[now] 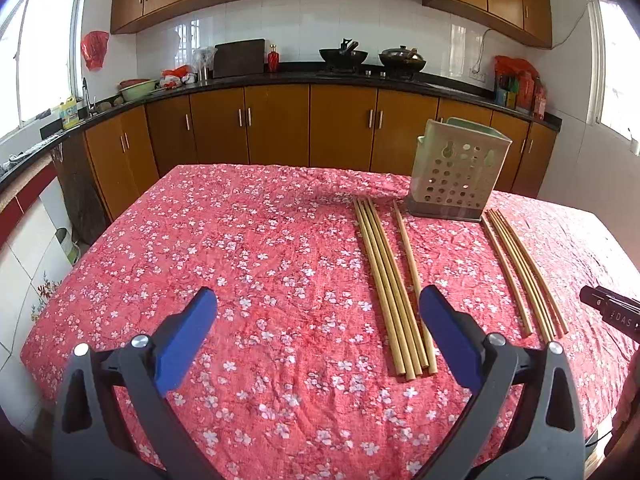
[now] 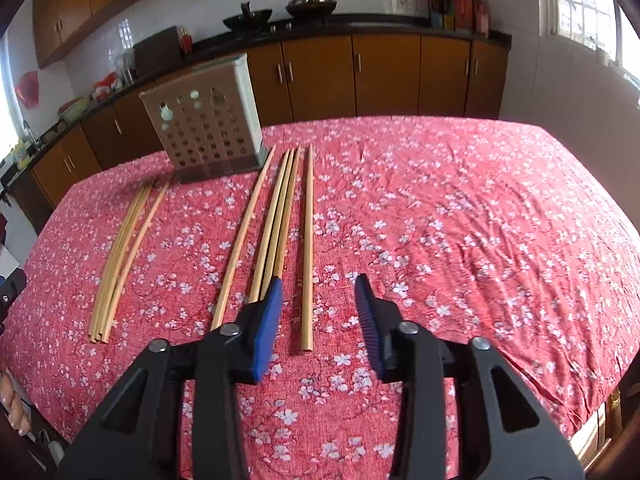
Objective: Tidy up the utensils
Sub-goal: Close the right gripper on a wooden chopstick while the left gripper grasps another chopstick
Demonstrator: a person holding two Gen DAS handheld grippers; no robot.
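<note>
Two groups of bamboo chopsticks lie on a red flowered tablecloth (image 1: 240, 260). The left group (image 1: 390, 292) lies just left of my left gripper's right finger. The right group (image 1: 520, 272) lies farther right. A perforated pale green utensil holder (image 1: 460, 172) stands upright behind them. My left gripper (image 1: 318, 300) is open and empty over the cloth. In the right wrist view the holder (image 2: 208, 120) stands at the back left, with the left group (image 2: 124, 256) and the right group (image 2: 276, 220) before it. My right gripper (image 2: 318, 286) is open and empty, with one single chopstick (image 2: 308, 248) lying between its fingers.
The table's far edge (image 1: 280, 168) faces orange kitchen cabinets (image 1: 280, 124) and a dark counter with woks. The right gripper's tip (image 1: 612, 312) shows at the left wrist view's right edge. The cloth (image 2: 460, 220) stretches to the right of the chopsticks.
</note>
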